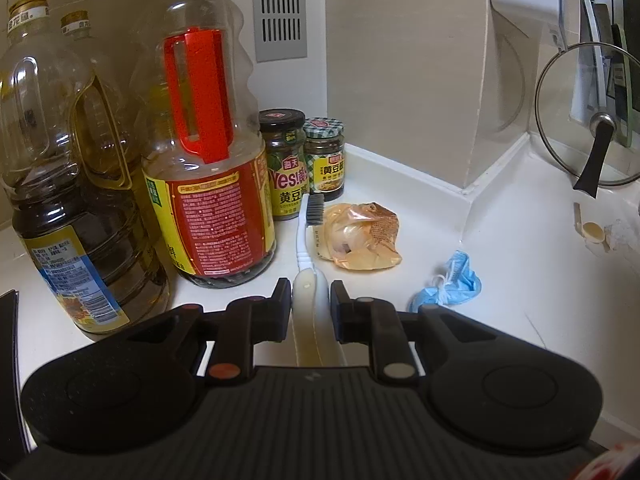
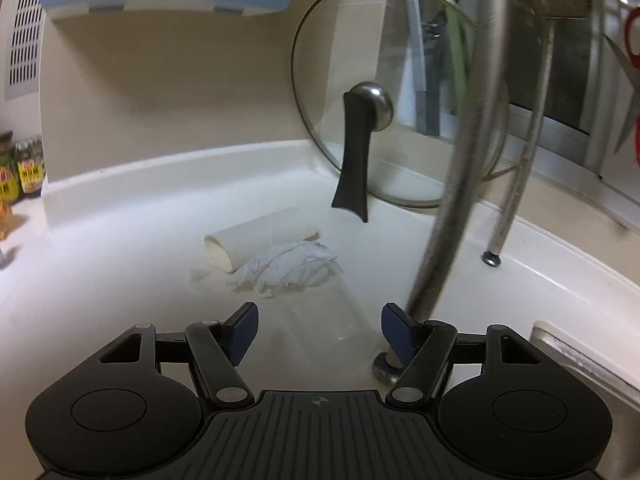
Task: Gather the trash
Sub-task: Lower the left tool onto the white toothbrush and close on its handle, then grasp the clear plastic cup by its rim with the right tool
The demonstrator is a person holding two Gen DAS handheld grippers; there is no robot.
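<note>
Left gripper (image 1: pixel 310 300): we hold the white-handled toothbrush with grey bristles (image 1: pixel 306 236) clamped by its handle between closed fingers, head pointing away over the white countertop (image 1: pixel 500 240).
Right gripper (image 2: pixel 318 330): our blue-padded fingers stand apart with nothing pressed between them; the clear plastic cup (image 2: pixel 332 320) lies on its side just ahead of the gap.
Trash on the left: a crumpled orange plastic wrapper (image 1: pixel 360 236) lies beside the jars, and a scrunched blue face mask (image 1: pixel 448 288) lies apart from it, nearer us.
Trash on the right: a white paper tube (image 2: pixel 256 238) touches a crumpled white tissue (image 2: pixel 288 270), which seems stuffed partly into the cup's mouth.
Risk, left: the toothbrush is gripped low on a slim handle, so a quick swing could pivot it against the red-handled oil bottle (image 1: pixel 208 152).
Risk, right: the cup looks thin, so a hard squeeze may buckle it, and the steel faucet neck (image 2: pixel 464 152) crowds our right finger.
Containers: the three big bottles hold oil low down; two soybean paste jars (image 1: pixel 304 160) look full and lidded.
Bin: we see none in either view.
</note>
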